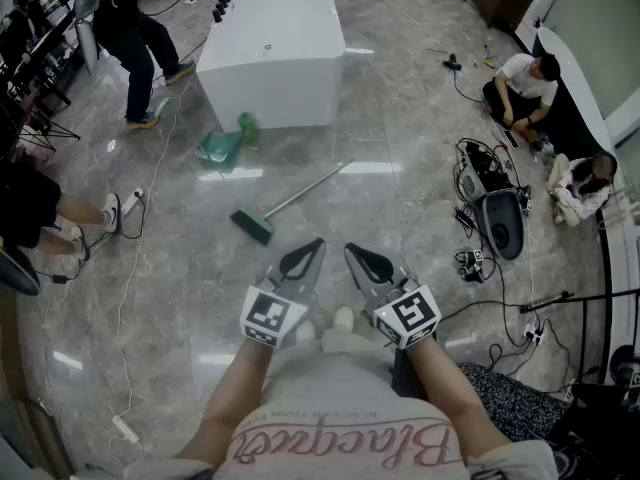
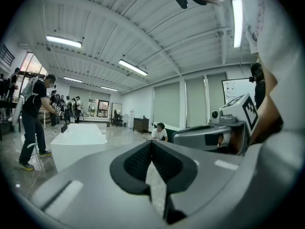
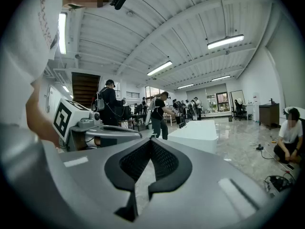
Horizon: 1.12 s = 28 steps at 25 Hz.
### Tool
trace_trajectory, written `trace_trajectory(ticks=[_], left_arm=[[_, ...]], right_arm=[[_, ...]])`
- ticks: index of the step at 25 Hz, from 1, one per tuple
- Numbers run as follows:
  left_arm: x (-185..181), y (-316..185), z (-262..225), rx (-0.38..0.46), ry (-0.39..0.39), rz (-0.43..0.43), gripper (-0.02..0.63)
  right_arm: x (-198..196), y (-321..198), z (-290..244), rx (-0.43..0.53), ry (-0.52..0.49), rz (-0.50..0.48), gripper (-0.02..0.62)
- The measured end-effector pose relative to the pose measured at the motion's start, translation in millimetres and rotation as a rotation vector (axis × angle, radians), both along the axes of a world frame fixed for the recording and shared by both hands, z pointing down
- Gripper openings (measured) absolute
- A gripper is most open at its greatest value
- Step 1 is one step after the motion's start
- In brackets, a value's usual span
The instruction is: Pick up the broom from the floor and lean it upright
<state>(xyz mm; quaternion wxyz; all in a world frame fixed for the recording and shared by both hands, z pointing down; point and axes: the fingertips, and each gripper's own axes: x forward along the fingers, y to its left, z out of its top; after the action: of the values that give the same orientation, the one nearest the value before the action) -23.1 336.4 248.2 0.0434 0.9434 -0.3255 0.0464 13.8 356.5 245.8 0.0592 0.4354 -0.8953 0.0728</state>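
A broom with a green head and a pale handle lies flat on the grey marble floor, running up and right from the head. My left gripper is held at waist height, short of the broom head, its jaws shut with nothing between them. Beside it my right gripper is shut and empty too. In the left gripper view the left gripper has its tips touching, and the right gripper looks the same in its own view. The broom is hidden in both gripper views.
A white counter block stands beyond the broom, with a green dustpan at its near corner. Cables and gear lie on the floor at right, where two people sit. A person stands at the far left; a power strip lies left.
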Motion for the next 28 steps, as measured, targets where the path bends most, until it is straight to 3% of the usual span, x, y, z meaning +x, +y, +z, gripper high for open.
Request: trace_trajectory(ticks=[14,22,28], left_arm=[[21.2,-8.4,3.9,-0.014,-0.008,-0.02,0.0],[31.1,-36.6,2.1,-0.003,-0.007,-0.104,0.0],[19.9,-66.4,16.0,-0.042,-0.011,-0.155,0.0]], right_arm=[[25.5,-9.2,-1.6,0.004,-0.065,0.008,0.002],[48.8,-31.4,0.6,-0.004,-0.047,-0.021,0.002],[57.5,-59.0,10.1,-0.025,-0.037,-0.032,0.002]])
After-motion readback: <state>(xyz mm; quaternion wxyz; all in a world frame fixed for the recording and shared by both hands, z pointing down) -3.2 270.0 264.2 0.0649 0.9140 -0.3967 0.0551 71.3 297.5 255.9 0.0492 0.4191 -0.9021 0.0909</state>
